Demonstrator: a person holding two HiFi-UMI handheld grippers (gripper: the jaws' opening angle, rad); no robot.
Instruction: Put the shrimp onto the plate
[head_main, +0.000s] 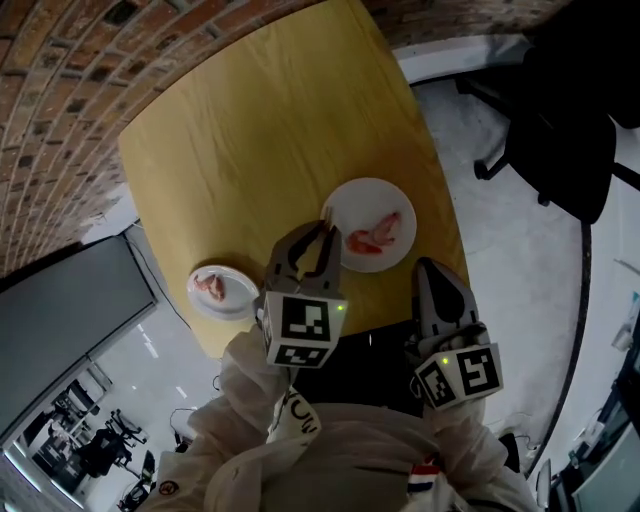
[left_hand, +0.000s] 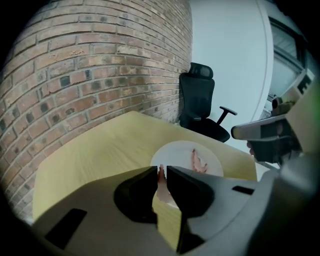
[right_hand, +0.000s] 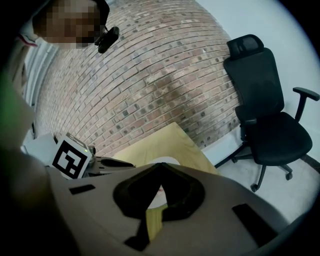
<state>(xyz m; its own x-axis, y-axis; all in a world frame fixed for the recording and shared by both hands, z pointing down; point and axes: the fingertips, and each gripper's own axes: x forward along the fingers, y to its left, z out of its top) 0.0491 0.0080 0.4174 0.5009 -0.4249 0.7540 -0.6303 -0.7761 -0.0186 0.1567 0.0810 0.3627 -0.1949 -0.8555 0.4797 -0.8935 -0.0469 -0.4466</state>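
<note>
**Shrimp held in the left claw at the edge of the big plate**

Head view: the left gripper (head_main: 322, 232) is clamped on a shrimp (head_main: 327, 214) at the left rim of the large white plate (head_main: 378, 194), where a second shrimp (head_main: 375, 232) lies. A third shrimp (head_main: 210, 285) sits on a small plate (head_main: 241, 305) near the front edge of the yellow table (head_main: 250, 130). The right gripper (head_main: 428, 272) hangs off that edge, apart from both plates.
Left gripper view: the jaws pinch the pink shrimp by a thin part, and its body hangs over the plate's near rim.
Right gripper view: the jaws are together with nothing between them.
Likely risk: if let go this close to the rim, the shrimp could land half off the plate or slide onto the table. The slim pinch could also let it slip out early.
</note>
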